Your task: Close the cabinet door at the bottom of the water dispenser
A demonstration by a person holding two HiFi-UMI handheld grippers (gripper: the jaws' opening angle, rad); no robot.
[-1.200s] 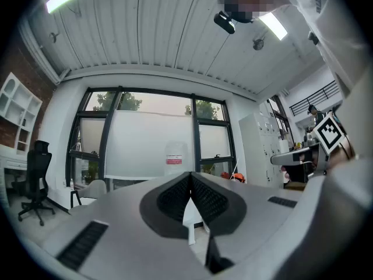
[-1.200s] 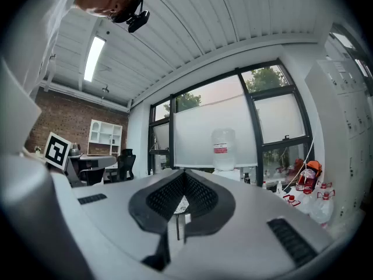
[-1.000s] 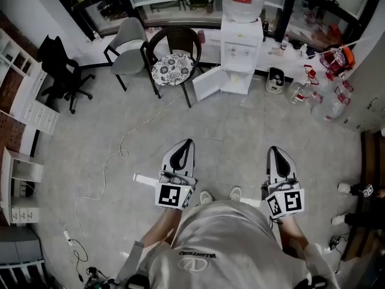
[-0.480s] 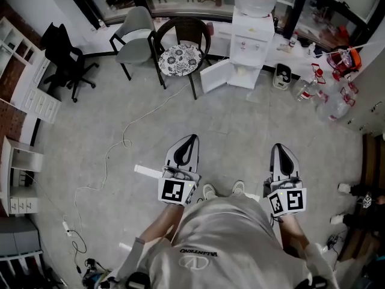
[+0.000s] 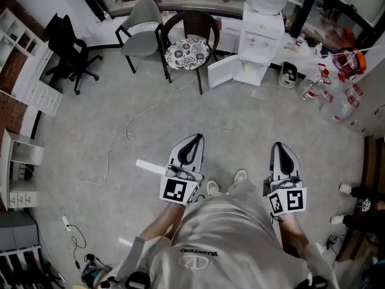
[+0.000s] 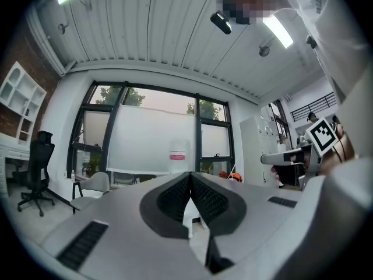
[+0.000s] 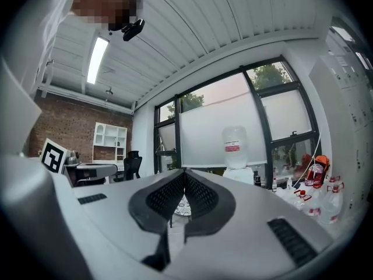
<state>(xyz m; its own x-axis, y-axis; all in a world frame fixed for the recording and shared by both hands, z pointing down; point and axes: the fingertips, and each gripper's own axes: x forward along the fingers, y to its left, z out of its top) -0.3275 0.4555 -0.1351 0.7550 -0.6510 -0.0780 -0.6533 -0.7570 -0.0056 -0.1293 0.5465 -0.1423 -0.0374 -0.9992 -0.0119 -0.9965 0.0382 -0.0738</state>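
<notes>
A grey concrete floor (image 5: pixel 240 119) fills the room, with a thin white cable (image 5: pixel 127 136) trailing across its left half. At the far side stand a black office chair (image 5: pixel 69 47), a grey chair (image 5: pixel 141 23) and a dark round chair with a patterned cushion (image 5: pixel 187 50). White shelving (image 5: pixel 24 77) lines the left, against a brick wall (image 7: pixel 64 127). Tall black-framed windows (image 6: pixel 148 130) with frosted panes span the far wall. Strip lights (image 7: pixel 96 60) hang from a white panelled ceiling (image 6: pixel 151 28).

Matt concrete floor (image 5: pixel 252 131); smooth white plastic water dispenser (image 5: pixel 260 44).
</notes>
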